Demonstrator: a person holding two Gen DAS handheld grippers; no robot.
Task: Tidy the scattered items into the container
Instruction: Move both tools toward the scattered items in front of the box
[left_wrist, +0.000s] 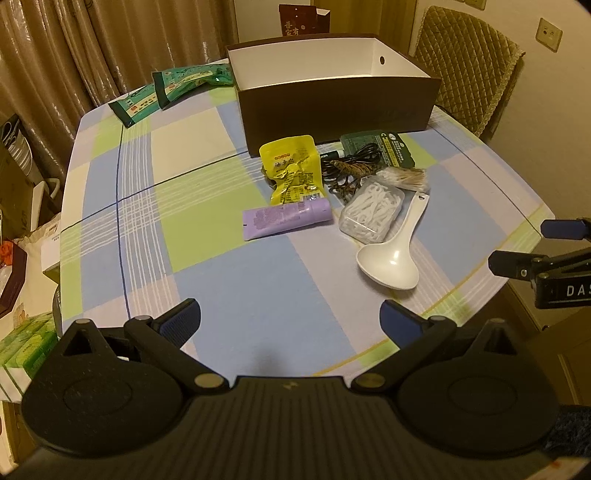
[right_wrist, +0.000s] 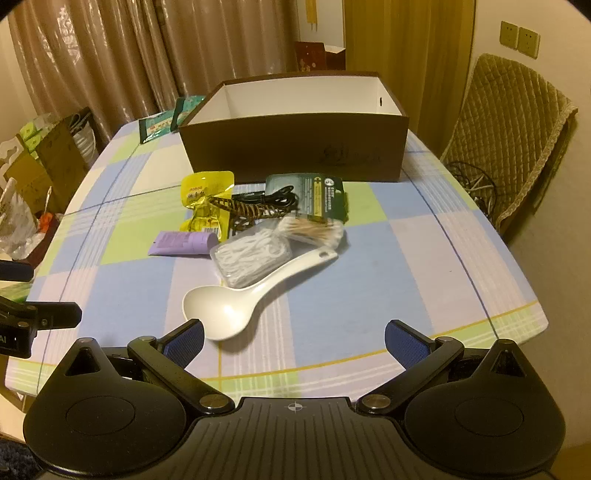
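An open brown box (left_wrist: 332, 110) (right_wrist: 295, 147) with a white inside stands at the far side of the checked tablecloth. In front of it lie a yellow snack pouch (left_wrist: 291, 168) (right_wrist: 207, 195), a purple tube (left_wrist: 286, 218) (right_wrist: 183, 243), a clear box of floss picks (left_wrist: 371, 212) (right_wrist: 251, 254), a white spoon (left_wrist: 391, 258) (right_wrist: 236, 306), a bag of cotton swabs (left_wrist: 404, 177) (right_wrist: 314, 230), a green packet (left_wrist: 384, 146) (right_wrist: 310, 195), a black cable (left_wrist: 354, 157) and a striped hair clip (right_wrist: 243, 210). My left gripper (left_wrist: 291, 325) is open and empty near the front edge. My right gripper (right_wrist: 295, 341) is open and empty just short of the spoon.
Two green packets (left_wrist: 166, 90) lie at the far left of the table. A padded chair (right_wrist: 517, 147) stands at the right, curtains behind. Boxes and tissue packs (left_wrist: 26, 347) sit beside the table on the left. The right gripper shows at the left view's right edge (left_wrist: 517, 243).
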